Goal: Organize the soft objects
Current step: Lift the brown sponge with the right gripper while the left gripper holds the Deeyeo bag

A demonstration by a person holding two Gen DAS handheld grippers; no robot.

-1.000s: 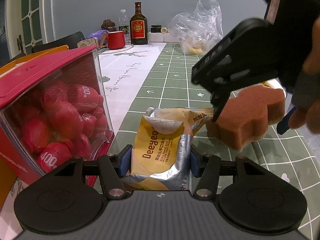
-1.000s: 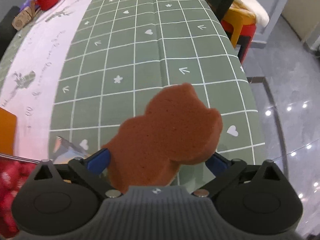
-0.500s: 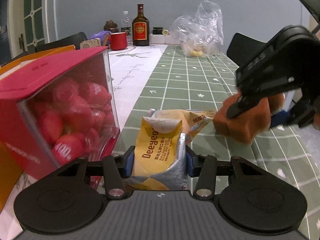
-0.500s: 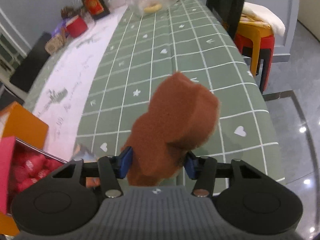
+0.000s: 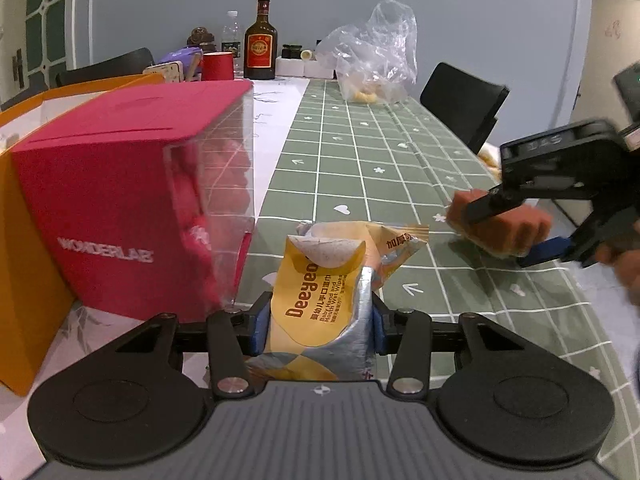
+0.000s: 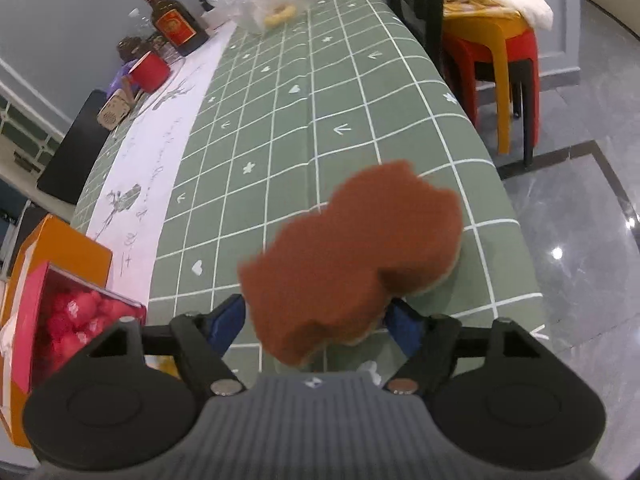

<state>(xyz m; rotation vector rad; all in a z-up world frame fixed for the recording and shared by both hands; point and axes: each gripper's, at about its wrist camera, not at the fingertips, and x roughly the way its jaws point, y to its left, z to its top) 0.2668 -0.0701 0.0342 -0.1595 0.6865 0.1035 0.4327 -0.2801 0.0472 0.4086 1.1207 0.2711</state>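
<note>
Your left gripper [image 5: 318,326] clamps its fingers on the yellow wet-wipes pack [image 5: 320,292] beside the red box [image 5: 120,200], while your right gripper [image 6: 316,316] grips the brown sponge [image 6: 352,256] low over the green-checked bench [image 6: 280,120].

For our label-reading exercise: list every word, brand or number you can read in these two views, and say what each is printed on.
"WONDERLAB": white letters on the red box.
"Deeyeo": on the yellow wipes pack held in the left gripper.
"Baby Hand and Mouth Wet Wipes": small print on the same pack, only just legible.
Chinese characters on the pack: too small to read surely.
Brown bottle label: too blurred to read.
Brown sponge in the right gripper: no text.
</note>
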